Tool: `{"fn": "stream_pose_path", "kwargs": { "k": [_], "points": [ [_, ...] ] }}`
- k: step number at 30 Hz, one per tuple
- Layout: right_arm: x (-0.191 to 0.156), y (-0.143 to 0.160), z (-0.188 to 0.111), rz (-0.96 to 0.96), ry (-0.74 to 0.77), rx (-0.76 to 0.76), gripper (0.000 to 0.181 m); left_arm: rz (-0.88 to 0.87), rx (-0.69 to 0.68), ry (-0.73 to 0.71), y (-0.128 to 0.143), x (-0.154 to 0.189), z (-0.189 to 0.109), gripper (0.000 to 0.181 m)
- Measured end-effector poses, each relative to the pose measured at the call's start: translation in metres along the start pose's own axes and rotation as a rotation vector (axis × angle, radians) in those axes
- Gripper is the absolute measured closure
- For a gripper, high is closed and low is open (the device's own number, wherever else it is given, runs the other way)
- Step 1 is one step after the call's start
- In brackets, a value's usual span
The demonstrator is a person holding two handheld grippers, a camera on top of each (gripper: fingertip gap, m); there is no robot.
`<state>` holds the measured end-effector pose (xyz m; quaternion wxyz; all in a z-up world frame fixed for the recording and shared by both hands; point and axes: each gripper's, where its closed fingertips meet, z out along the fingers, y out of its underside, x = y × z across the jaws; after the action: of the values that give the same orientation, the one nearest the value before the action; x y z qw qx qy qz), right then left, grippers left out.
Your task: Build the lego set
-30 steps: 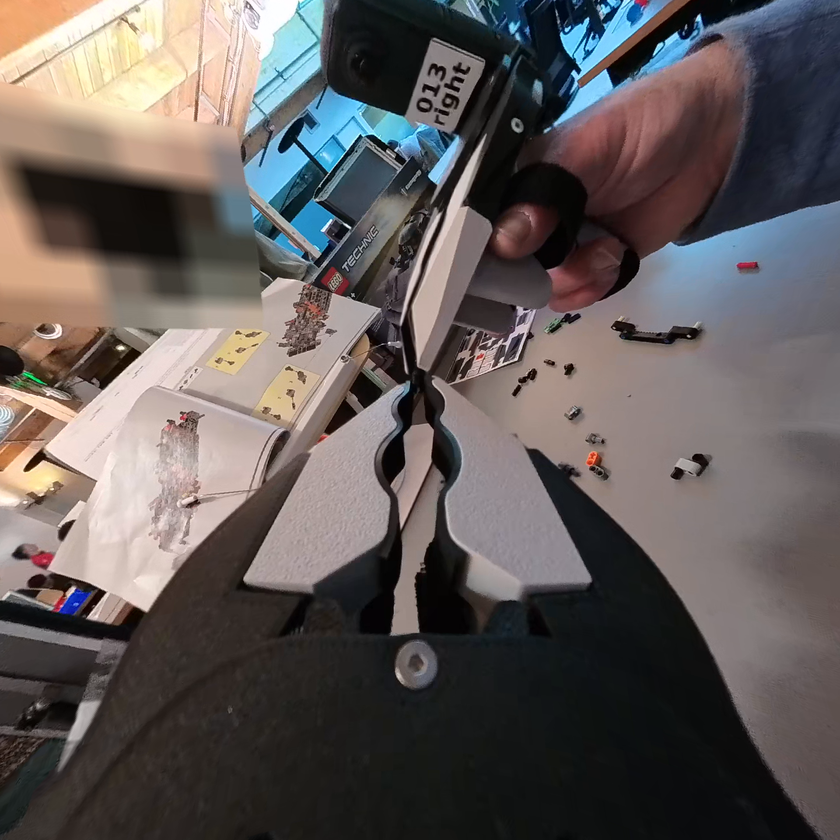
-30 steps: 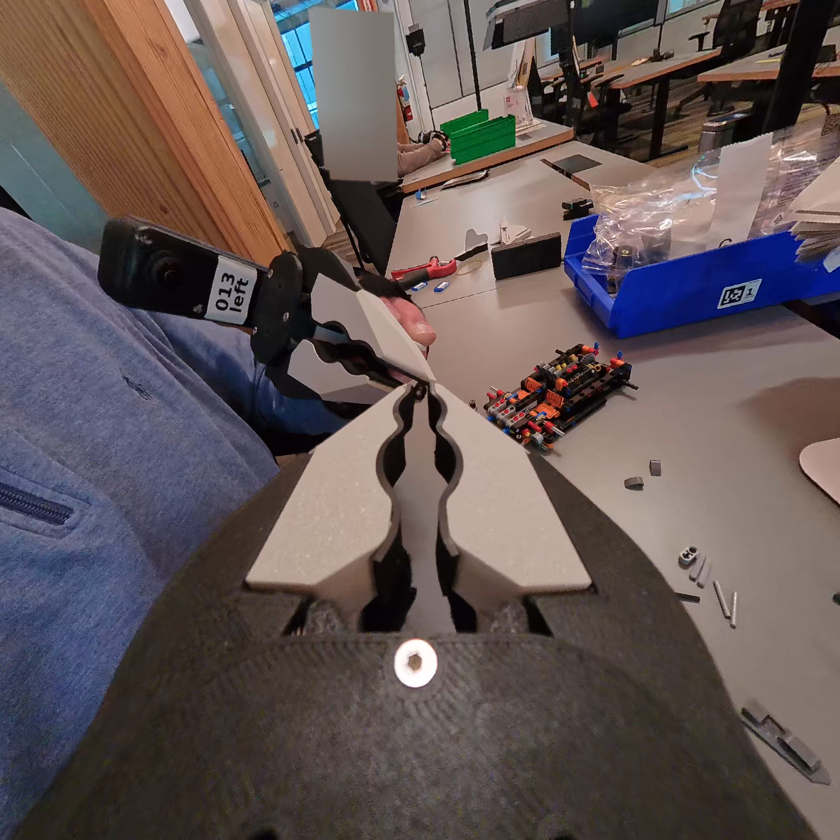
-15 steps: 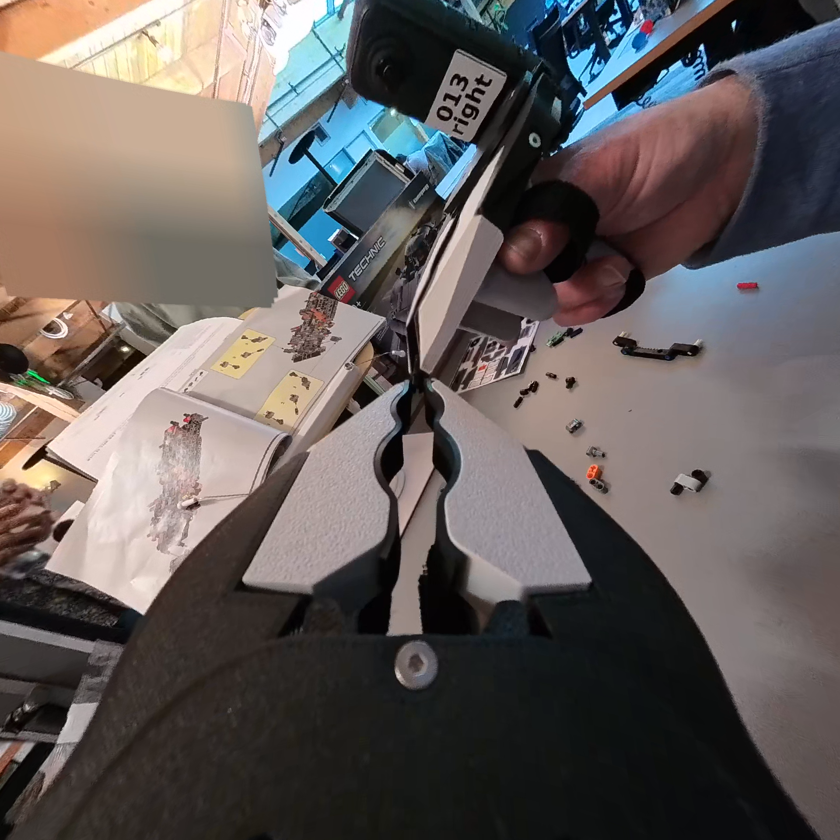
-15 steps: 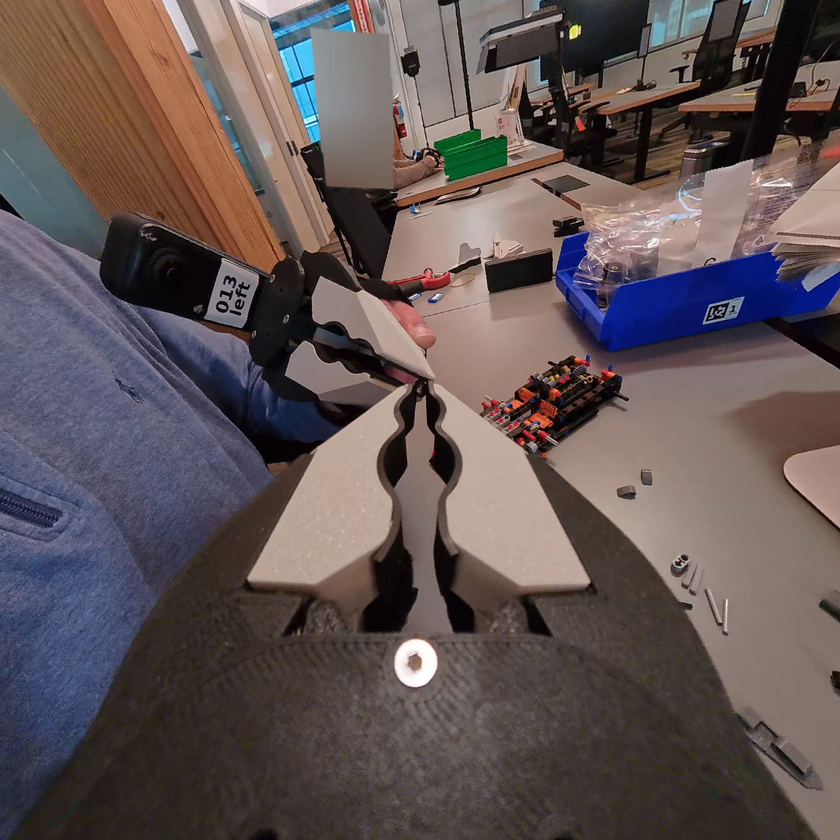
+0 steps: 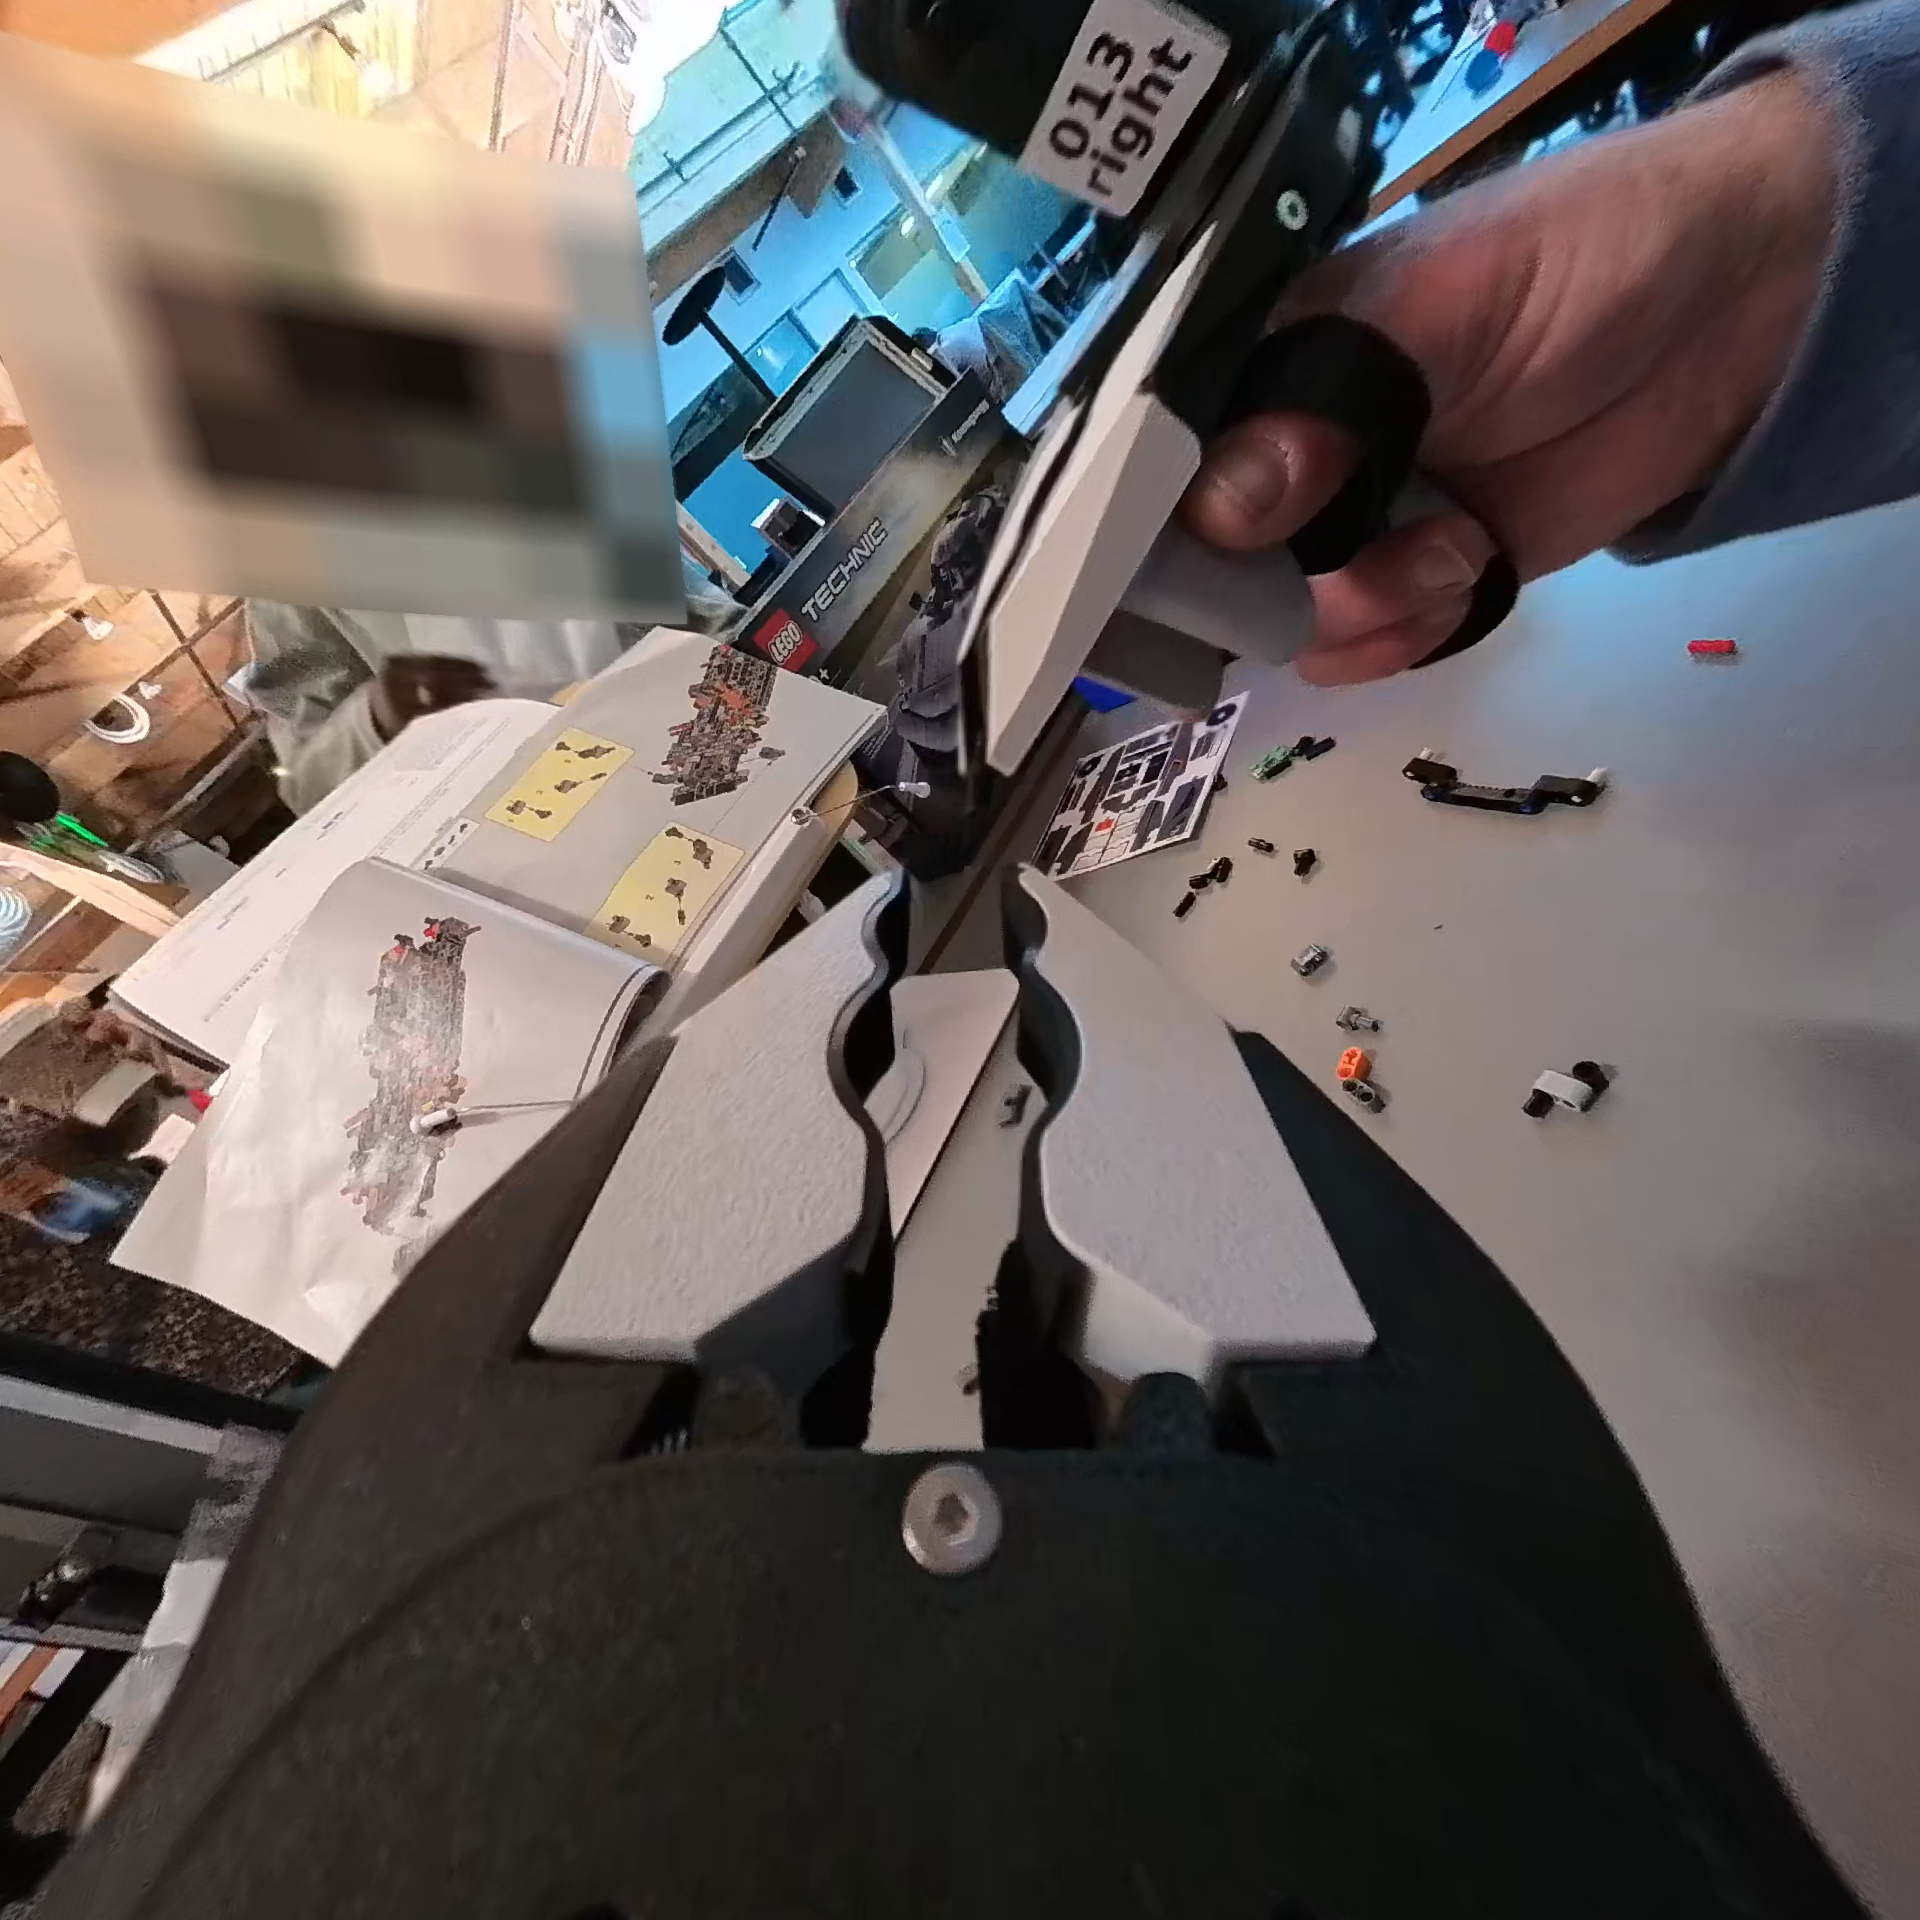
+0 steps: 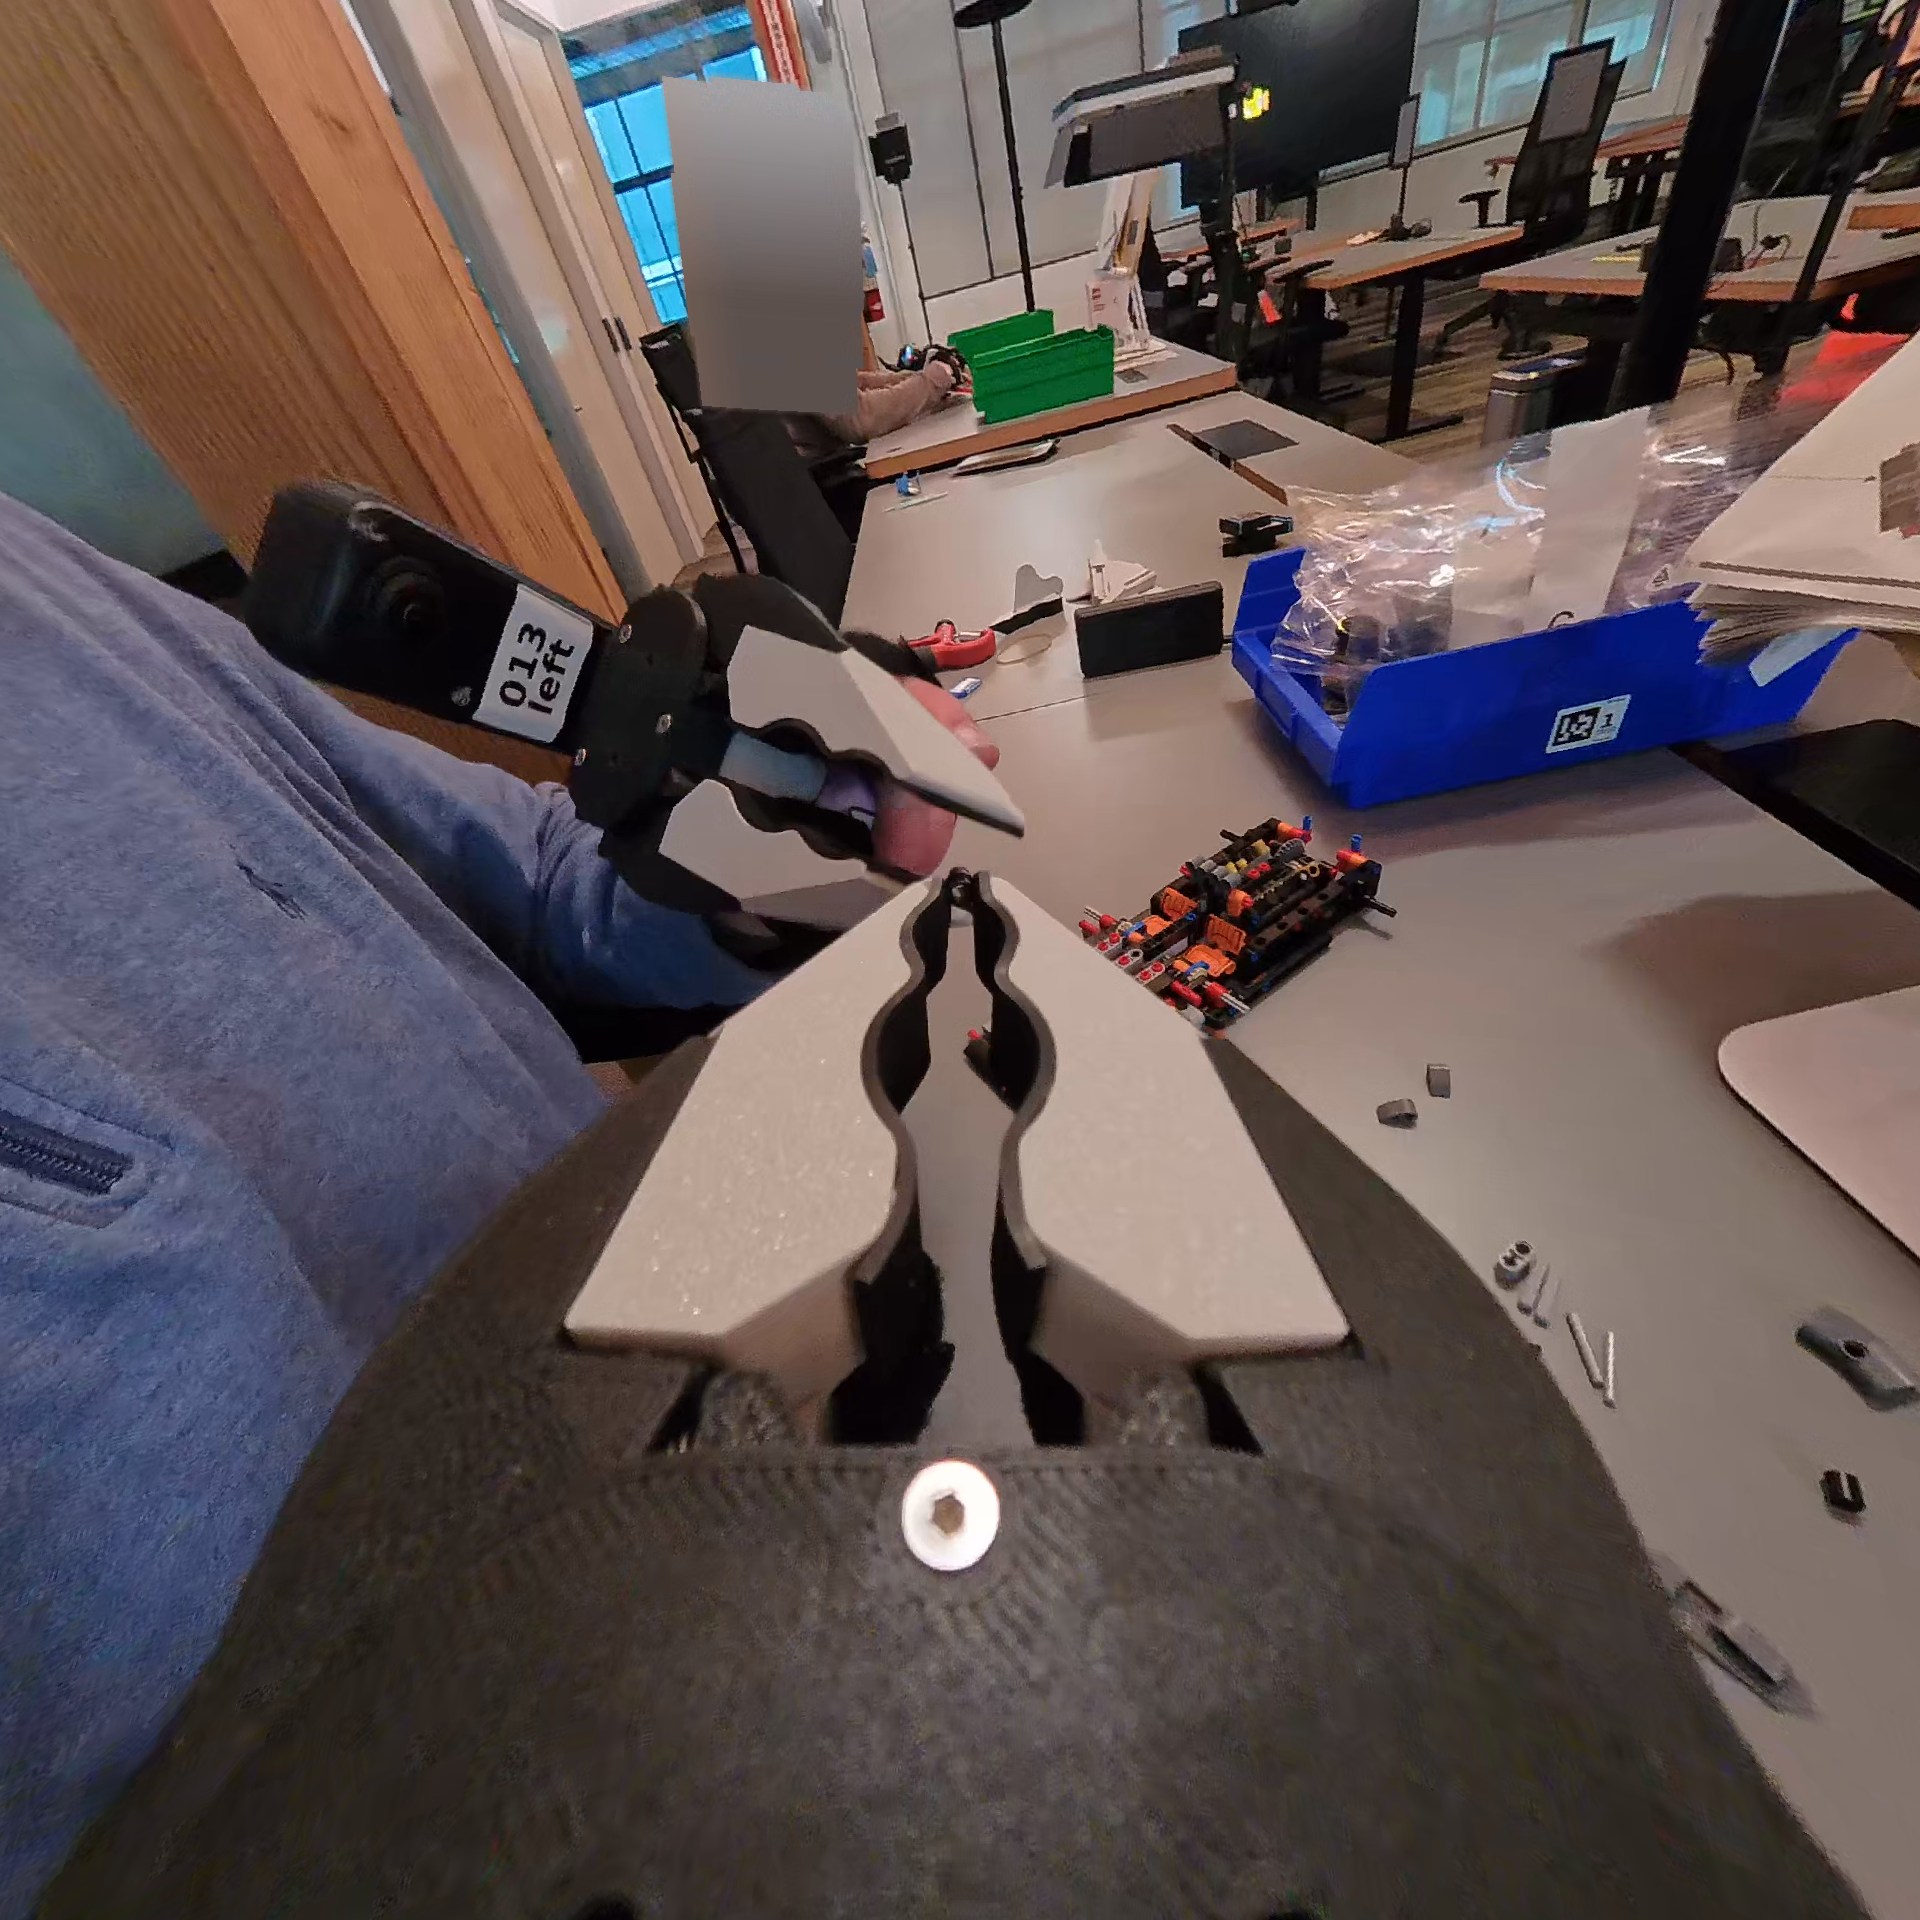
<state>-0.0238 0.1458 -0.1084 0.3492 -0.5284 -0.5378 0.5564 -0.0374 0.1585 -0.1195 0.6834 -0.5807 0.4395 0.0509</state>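
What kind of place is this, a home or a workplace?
Most likely a workplace: an open-plan office or lab. Rows of desks with office chairs stand behind, a blue parts bin sits on the grey table, and another person works at a far desk.

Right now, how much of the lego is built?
One chunky black-and-orange frame is built, lying on the table. The right claw pinches a small black piece; the left claw is open. Many loose pieces wait, so lots remain.
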Motion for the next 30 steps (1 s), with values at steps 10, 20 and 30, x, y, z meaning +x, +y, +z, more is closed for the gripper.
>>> {"fn": "stream_pose_path", "kwargs": {
  "k": [10, 20, 30],
  "points": [
    [-0.013, 0.004, -0.022, -0.016, 0.080, -0.002, 0.180, -0.090, -0.004, 0.026, -0.001, -0.006, -0.007, 0.143],
    [-0.029, 0.018, -0.034, -0.026, 0.159, -0.009, 0.180, -0.134, -0.038, 0.052, 0.002, 0.013, -0.026, 0.136],
    [-0.040, 0.038, -0.045, 0.007, 0.209, 0.012, 0.180, -0.158, -0.089, 0.112, 0.014, 0.049, -0.041, 0.139]
  ]
}}
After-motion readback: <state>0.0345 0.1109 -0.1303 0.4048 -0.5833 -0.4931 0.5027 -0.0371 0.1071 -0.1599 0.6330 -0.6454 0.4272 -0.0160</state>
